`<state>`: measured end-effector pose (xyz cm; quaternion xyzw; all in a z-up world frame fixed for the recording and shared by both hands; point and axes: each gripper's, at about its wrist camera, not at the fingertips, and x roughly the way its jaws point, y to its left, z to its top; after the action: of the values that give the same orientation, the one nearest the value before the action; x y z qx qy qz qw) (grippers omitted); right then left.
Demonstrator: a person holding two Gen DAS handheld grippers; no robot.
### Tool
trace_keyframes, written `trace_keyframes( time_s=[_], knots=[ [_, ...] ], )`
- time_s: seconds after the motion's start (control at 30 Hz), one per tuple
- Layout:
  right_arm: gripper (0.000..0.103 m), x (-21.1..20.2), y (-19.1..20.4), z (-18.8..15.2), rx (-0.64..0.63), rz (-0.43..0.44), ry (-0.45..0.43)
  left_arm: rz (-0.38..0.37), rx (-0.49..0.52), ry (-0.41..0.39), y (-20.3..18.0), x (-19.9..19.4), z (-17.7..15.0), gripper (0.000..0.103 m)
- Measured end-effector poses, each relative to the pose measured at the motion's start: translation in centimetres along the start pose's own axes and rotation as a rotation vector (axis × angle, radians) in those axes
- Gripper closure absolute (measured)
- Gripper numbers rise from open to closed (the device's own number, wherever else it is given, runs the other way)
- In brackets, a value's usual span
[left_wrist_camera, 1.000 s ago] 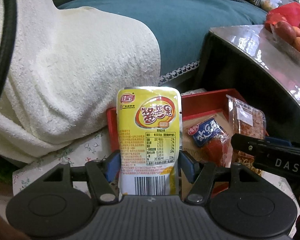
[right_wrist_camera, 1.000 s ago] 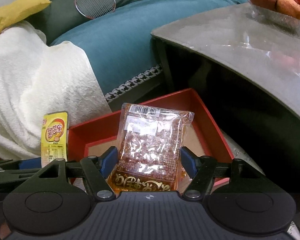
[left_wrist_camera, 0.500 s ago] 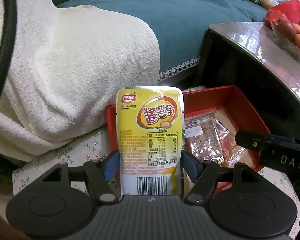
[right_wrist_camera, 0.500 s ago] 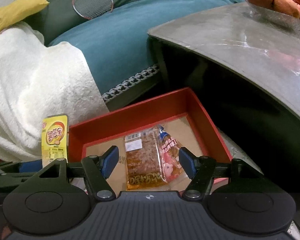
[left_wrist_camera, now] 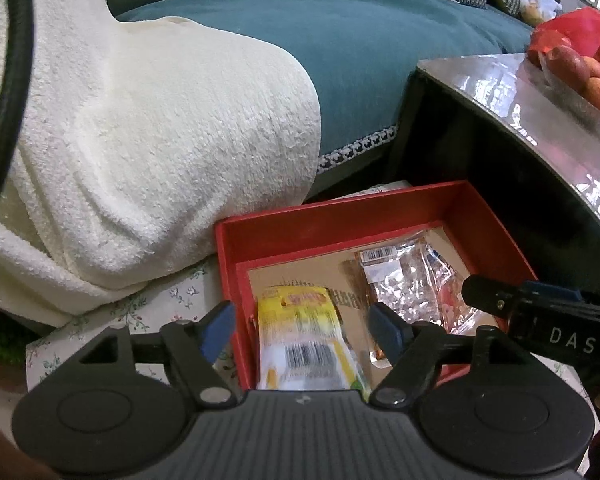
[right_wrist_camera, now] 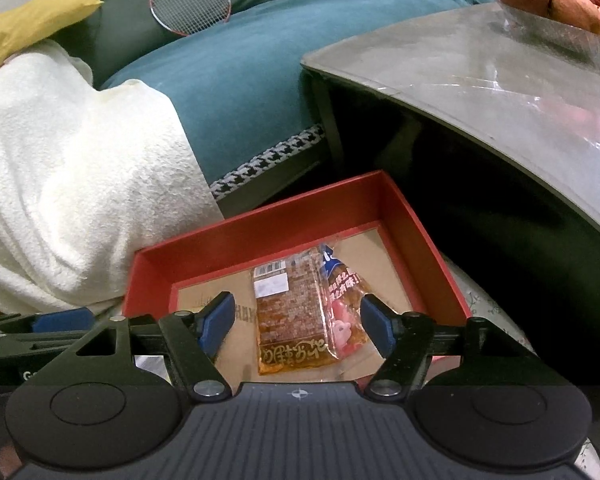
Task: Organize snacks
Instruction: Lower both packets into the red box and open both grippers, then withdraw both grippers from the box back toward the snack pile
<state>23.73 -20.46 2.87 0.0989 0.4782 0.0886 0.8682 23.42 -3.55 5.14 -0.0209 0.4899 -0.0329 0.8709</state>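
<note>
A teal sofa (left_wrist_camera: pixel 380 60), draped with a cream blanket (left_wrist_camera: pixel 140 140), is seen behind a red box (right_wrist_camera: pixel 260 236) set on the floor beside a glass-topped table (right_wrist_camera: pixel 480 92). In the box a brown snack packet (right_wrist_camera: pixel 290 320) and a red-and-blue packet (right_wrist_camera: pixel 346 304) are already laid. The yellow packet (left_wrist_camera: pixel 304 340), blurred, is seen between the opening jaws of the left gripper (left_wrist_camera: pixel 302 326), untouched by the pads. The right gripper (right_wrist_camera: pixel 298 320) is held open and empty above the box. Three packets appear stowed; whether any remain cannot be told.

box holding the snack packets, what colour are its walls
Red, clearest in the right wrist view: the red cardboard box.
</note>
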Motion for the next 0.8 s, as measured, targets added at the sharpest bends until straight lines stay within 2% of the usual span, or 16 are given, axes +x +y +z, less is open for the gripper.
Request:
trace_keyframes(
  time_s=[0.27, 0.4, 0.6, 0.8],
  knots=[
    [0.027, -0.3, 0.1, -0.2, -0.023, 0.008, 0.012, -0.001, -0.046, -0.002, 1.5, -1.6, -0.9, 0.036],
    [0.025, -1.0, 0.3, -0.5, -0.039, 0.02, 0.012, -0.01, -0.081, 0.014, 3.0, -2.7, -2.4, 0.035],
    [0.025, -2.0, 0.7, -1.4, -0.069, 0.038, 0.024, 0.018, -0.12, 0.038, 5.1, -3.9, -4.9, 0.035],
    [0.023, -2.4, 1.4, -2.4, -0.108, 0.053, 0.049, 0.033, -0.089, 0.088, 5.4, -3.4, -7.2, 0.035]
  ],
)
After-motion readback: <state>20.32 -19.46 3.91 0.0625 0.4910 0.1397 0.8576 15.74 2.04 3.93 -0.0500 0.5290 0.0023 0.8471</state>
